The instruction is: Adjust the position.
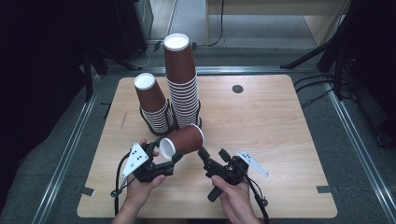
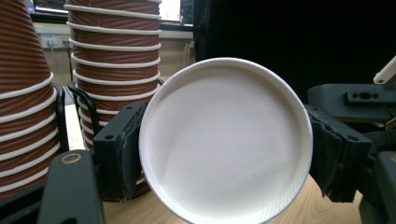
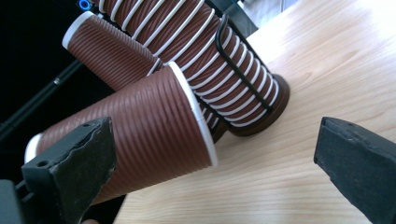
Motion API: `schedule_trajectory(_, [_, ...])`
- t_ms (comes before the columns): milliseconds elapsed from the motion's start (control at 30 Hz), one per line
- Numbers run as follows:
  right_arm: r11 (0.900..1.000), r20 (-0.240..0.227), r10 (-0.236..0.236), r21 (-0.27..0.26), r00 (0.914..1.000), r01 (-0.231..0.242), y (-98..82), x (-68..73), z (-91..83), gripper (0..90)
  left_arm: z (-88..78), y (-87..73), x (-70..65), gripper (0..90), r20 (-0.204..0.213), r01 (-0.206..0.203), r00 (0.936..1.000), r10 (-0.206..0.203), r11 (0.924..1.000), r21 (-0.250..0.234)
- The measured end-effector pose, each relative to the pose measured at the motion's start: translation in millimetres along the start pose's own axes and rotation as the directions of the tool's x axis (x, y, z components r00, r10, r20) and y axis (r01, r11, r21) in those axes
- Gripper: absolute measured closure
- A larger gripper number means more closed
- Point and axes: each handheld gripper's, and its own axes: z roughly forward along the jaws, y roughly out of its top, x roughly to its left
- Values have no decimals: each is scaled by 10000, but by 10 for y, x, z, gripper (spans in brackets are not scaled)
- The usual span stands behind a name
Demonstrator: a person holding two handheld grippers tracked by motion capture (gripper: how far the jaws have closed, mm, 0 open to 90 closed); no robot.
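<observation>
Held cup: brown ribbed paper cup (image 1: 183, 140) is lying on its side above the worktop (image 1: 280, 140), white base (image 2: 225, 140) facing the left hand-held gripper, mouth pointing away from it, just in front of the cup stacks.
Left hand-held gripper (image 1: 164, 158): is clenching the cup's base end between its pads.
Right hand-held gripper (image 1: 210, 158): is standing released, jaws wide apart, just beside the cup's rim (image 3: 194, 114).
Cup stacks: tall stack (image 1: 183, 84) and shorter stack (image 1: 153, 102) are sitting in a black wire holder (image 3: 243, 79) behind the held cup.
</observation>
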Motion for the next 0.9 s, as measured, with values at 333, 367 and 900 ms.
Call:
schedule_trajectory(333, [9791,-289,2030,210,9788,-2024,-30,130,55,0,-30,11,16,235,-87,-6,10000,4,9998,-207])
schedule_trajectory(367, [9745,-331,2241,219,9740,-2234,-41,140,67,0,-31,11,16,235,-91,2,10000,-4,9998,-214])
schedule_trajectory(900, [8448,-877,5351,585,8402,-5319,-129,238,190,0,-42,32,-6,235,-89,-112,9999,109,9991,-416])
